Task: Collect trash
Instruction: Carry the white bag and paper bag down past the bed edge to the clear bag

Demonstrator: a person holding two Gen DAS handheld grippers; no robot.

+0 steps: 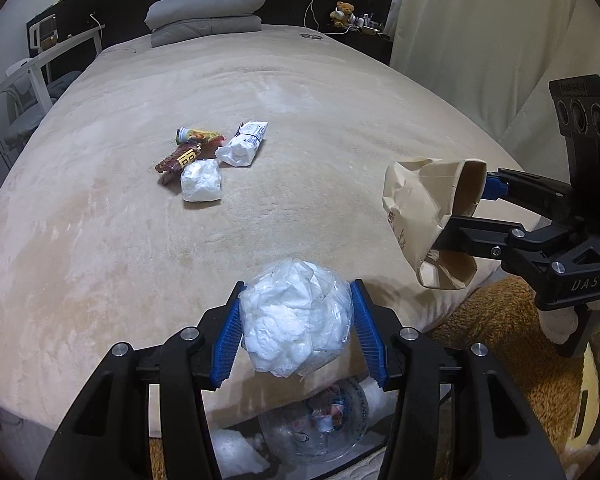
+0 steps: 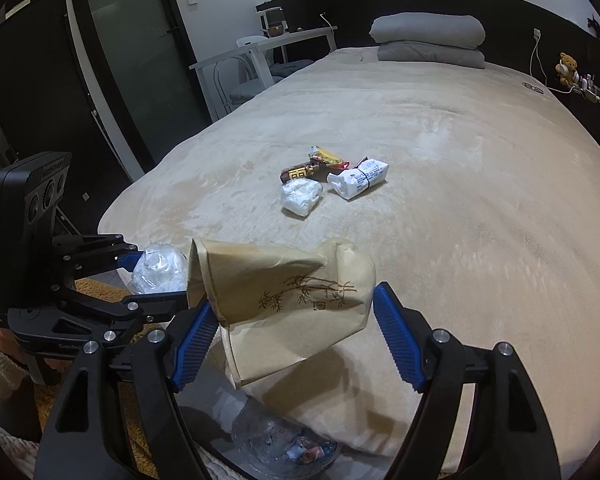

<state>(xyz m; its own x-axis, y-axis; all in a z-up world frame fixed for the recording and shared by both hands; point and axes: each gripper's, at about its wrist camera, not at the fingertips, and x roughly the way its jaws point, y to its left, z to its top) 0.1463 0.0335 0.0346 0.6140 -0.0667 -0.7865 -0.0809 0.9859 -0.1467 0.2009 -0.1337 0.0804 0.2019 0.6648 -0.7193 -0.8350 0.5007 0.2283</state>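
Note:
My left gripper [image 1: 298, 286] is shut on a clear plastic bag of crumpled white tissue [image 1: 296, 320], both blue pads pressing its sides, above the foot edge of the bed. My right gripper [image 2: 296, 300] is shut on a crumpled brown paper bag [image 2: 284, 296] printed with a bamboo drawing. Each gripper shows in the other's view: the right gripper [image 1: 466, 210] at the right, the left gripper [image 2: 160, 280] at the left. Mid-bed lies a small pile: a white plastic wad [image 1: 201, 186], a white wrapped packet [image 1: 244, 142], a brown snack wrapper [image 1: 180, 159] and a colourful wrapper [image 1: 198, 135].
A clear bag holding scraps [image 1: 312, 420] sits on the floor below the bed's foot, beside a brown fluffy rug [image 1: 496, 320]. The beige bedspread [image 1: 300, 92] is wide. A folded grey duvet [image 1: 206, 14] lies at the headboard; a white desk [image 2: 260, 46] stands left, a curtain [image 1: 480, 32] right.

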